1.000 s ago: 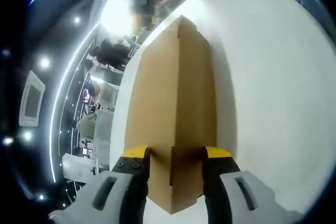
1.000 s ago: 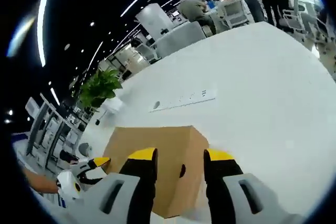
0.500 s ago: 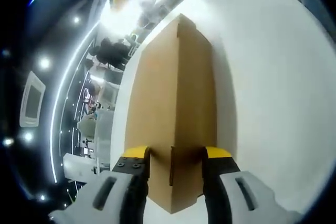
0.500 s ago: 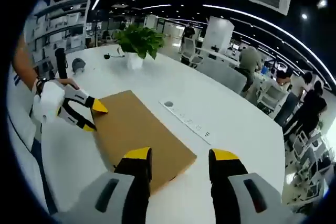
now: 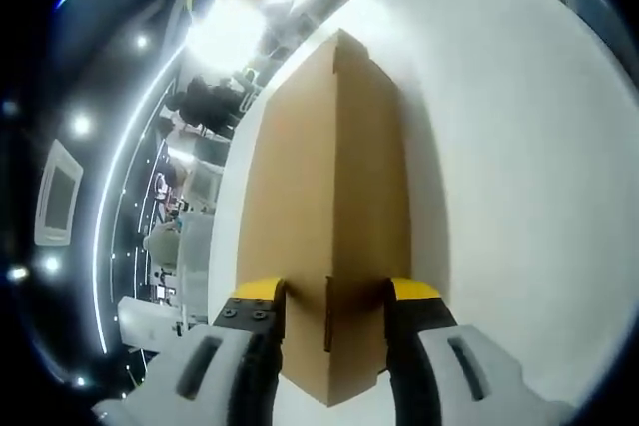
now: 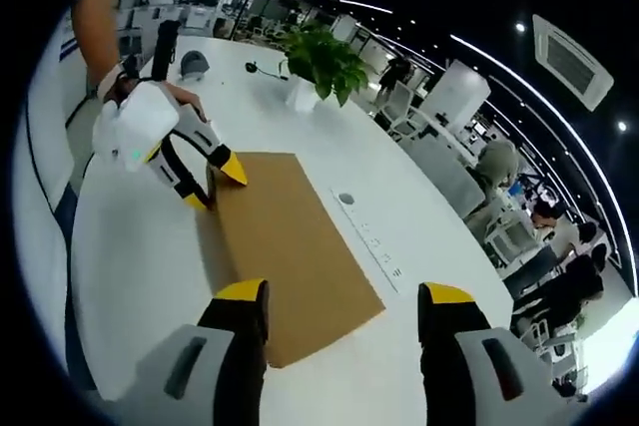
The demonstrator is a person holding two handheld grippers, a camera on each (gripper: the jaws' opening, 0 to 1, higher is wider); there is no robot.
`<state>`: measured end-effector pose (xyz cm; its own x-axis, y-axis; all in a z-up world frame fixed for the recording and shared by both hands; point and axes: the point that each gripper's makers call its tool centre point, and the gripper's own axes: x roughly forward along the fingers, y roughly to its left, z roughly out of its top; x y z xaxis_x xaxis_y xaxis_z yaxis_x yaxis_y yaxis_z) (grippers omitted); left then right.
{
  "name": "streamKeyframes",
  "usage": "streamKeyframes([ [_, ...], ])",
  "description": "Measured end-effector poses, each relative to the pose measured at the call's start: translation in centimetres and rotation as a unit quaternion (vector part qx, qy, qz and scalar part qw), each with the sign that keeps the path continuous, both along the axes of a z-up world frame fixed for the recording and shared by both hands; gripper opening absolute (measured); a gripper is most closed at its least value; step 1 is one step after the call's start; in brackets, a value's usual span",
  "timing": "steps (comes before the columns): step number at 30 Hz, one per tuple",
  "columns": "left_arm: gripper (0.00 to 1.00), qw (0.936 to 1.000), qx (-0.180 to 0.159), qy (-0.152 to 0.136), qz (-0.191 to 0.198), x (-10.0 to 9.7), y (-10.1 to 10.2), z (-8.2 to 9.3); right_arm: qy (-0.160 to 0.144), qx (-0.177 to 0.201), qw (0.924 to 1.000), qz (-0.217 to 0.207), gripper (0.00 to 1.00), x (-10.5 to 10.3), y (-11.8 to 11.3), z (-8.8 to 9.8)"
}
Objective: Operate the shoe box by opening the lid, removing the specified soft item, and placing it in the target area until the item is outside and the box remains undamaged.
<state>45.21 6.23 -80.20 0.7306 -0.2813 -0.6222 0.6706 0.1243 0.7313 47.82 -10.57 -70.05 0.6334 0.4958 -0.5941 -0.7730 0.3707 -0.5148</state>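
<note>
The shoe box [image 6: 290,246] is lying closed on the white table [image 6: 130,276]. The left tongs [image 5: 329,291] are straddling the box's near end, jaws just touching its cardboard sides. The right tongs [image 6: 344,296] are hanging spread wide above the box's opposite end, gripping nothing. Beyond the box, a potted plant [image 6: 321,65] is standing on the table; a cable slot [image 6: 371,236] is running just beside the box.
</note>
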Motion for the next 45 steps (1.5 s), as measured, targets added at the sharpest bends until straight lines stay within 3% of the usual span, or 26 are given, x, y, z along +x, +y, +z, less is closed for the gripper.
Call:
streamKeyframes([
  [9,0.39,1.0000,-0.004,-0.001,0.003,0.0,0.0,0.0,-0.009,-0.059,0.9969,0.052,0.53,-3.2,2.8,-3.8],
  [12,0.39,1.0000,-0.005,-0.001,0.002,0.0,0.0,0.0,-0.037,-0.085,0.9928,0.076,0.52,-3.8,3.5,-5.0],
  [15,0.39,1.0000,-0.004,0.002,0.000,0.0,0.0,0.0,-0.042,-0.096,0.9903,0.091,0.52,-4.5,4.0,-6.3],
  [24,0.39,1.0000,-0.006,0.003,0.000,0.0,0.1,-0.1,-0.056,-0.127,0.9876,0.075,0.52,-3.6,3.9,-7.4],
  [27,0.39,1.0000,-0.006,0.003,0.002,0.0,0.1,-0.1,-0.071,-0.150,0.9816,0.095,0.52,-3.3,4.6,-8.2],
  [36,0.39,1.0000,-0.007,0.003,0.003,-0.1,0.0,-0.1,-0.058,-0.170,0.9789,0.098,0.46,-3.1,4.9,-10.1],
  [41,0.39,1.0000,-0.008,0.003,0.004,-0.1,0.0,-0.1,-0.089,-0.203,0.9684,0.114,0.43,-2.5,4.9,-10.4],
  [45,0.39,1.0000,-0.007,0.003,0.004,-0.1,0.0,-0.1,-0.101,-0.214,0.9643,0.118,0.42,-2.1,4.9,-10.5],
])
